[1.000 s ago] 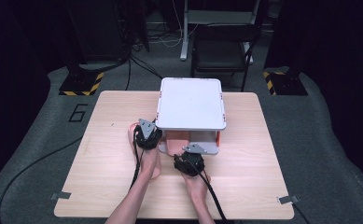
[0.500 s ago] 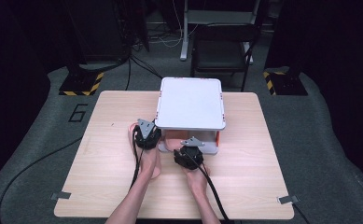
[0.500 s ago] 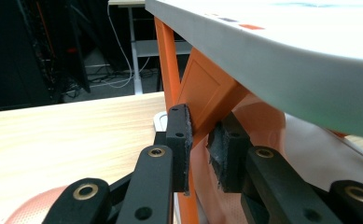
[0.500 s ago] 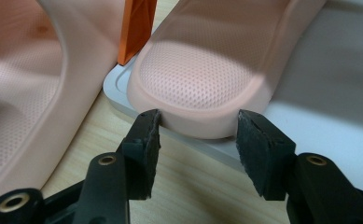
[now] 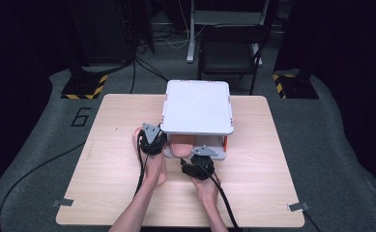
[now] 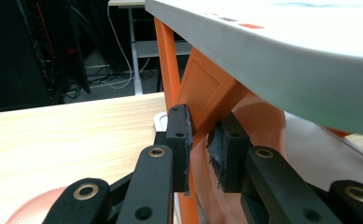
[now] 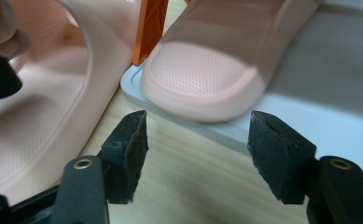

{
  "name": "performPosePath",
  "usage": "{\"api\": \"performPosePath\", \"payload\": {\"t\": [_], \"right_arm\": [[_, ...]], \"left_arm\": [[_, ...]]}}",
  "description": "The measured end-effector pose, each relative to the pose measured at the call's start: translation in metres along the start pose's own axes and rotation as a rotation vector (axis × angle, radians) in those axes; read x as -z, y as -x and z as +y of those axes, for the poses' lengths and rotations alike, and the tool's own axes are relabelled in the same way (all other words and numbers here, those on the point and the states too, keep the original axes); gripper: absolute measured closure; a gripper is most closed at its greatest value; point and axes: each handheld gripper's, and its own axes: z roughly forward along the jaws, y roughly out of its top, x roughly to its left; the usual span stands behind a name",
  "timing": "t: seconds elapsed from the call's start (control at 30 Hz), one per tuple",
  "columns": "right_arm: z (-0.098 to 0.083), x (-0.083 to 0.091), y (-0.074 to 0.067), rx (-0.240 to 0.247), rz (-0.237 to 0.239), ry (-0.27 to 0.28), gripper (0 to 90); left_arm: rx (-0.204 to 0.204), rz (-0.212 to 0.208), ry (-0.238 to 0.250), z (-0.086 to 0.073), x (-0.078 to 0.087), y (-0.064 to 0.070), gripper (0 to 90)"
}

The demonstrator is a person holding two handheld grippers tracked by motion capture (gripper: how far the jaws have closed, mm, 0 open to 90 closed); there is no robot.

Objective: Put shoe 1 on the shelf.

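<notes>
My left gripper has its jaws nearly closed on the strap edge of a pink slipper lying on the table beside the rack, as far as I can tell. My right gripper has just been opening, with nothing between its pads; the second slipper sits just ahead on the rack's lower shelf.

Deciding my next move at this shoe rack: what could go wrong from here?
1. The left gripper is clamped on the loose pink slipper right beside the orange leg; sliding it in could snag that leg and shift the rack.
2. The right gripper, jaws just opened with nothing between them, faces the shelved slipper; advancing might push it deeper.
</notes>
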Motion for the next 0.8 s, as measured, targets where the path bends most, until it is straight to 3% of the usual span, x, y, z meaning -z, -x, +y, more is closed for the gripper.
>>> {"api": "performPosePath", "payload": {"t": [0.27,0.4,0.53,0.63,0.7,0.8], "right_arm": [[-0.011,0.033,0.010,-0.004,0.007,0.065,34.2],[-0.013,0.052,0.017,-0.009,0.010,0.109,28.1],[-0.011,0.069,0.026,-0.016,0.002,0.148,24.5],[-0.008,0.080,0.033,0.010,-0.016,0.194,22.2],[-0.005,0.087,0.038,0.036,-0.032,0.197,21.1],[-0.003,0.096,0.047,0.032,-0.046,0.236,17.1]], "left_arm": [[0.024,-0.017,0.010,0.000,0.000,-0.002,77.6],[0.026,-0.029,0.031,0.001,0.003,-0.003,54.8],[0.017,-0.028,0.011,0.003,0.005,-0.004,41.9],[0.025,-0.043,-0.002,0.003,0.008,-0.006,35.1],[0.016,-0.050,0.000,0.003,0.012,-0.007,32.0],[0.002,-0.065,-0.008,0.003,0.019,-0.011,28.5]]}}
